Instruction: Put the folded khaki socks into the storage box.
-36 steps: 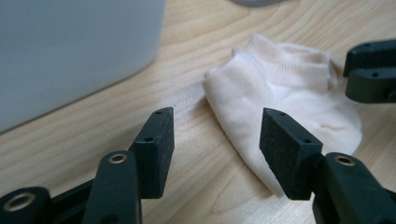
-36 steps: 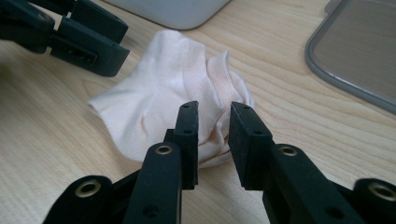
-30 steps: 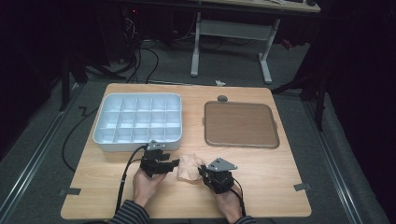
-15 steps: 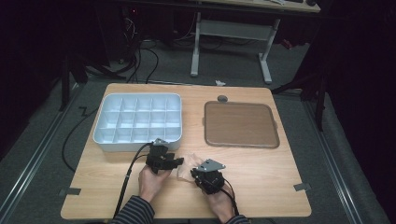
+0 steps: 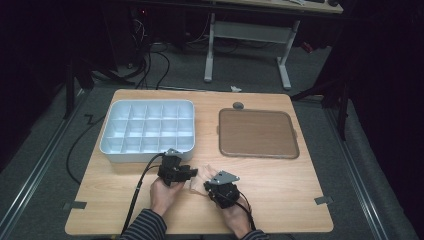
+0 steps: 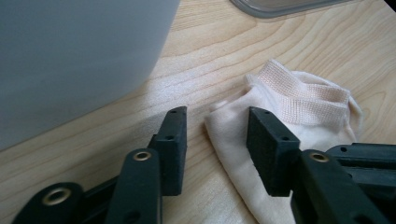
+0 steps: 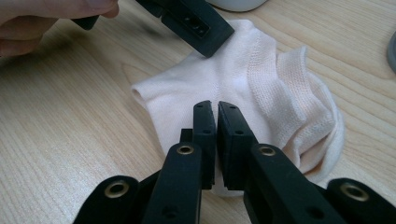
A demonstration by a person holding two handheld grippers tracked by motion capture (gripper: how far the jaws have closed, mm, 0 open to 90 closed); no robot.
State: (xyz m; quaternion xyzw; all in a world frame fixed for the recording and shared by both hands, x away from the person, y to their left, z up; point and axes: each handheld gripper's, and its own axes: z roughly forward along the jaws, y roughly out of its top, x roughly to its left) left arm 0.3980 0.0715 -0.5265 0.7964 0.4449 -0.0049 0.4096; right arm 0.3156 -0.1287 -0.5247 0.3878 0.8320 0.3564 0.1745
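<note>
So the light wooden table (image 5: 280, 200) is carrying a white plastic compartment tray (image 5: 148, 131) at the back left and a flat brown square tray (image 5: 257, 133) at the back right, and neither one is getting used right now. All the action is happening at the front edge, where a small pale peach ankle sock (image 7: 252, 84) is lying crumpled on the wood, just in front of the white tray and between the two hands.

The right gripper (image 7: 217, 112) is pinching a fold near the sock's lower edge, jaws pretty much pressed together on the fabric. The left gripper (image 6: 217, 128) is coming in at the sock's other side; its jaws have just been closing, but they're standing apart with one pad over the cloth and one over bare wood, so it isn't gripping anything yet.

My guess: this is early going. One side is getting held, the second grab is only being lined up, and whatever folding or spreading is planned isn't done. The sock is looking bunched, with its ribbed cuff (image 6: 299, 95) rumpled up.
</note>
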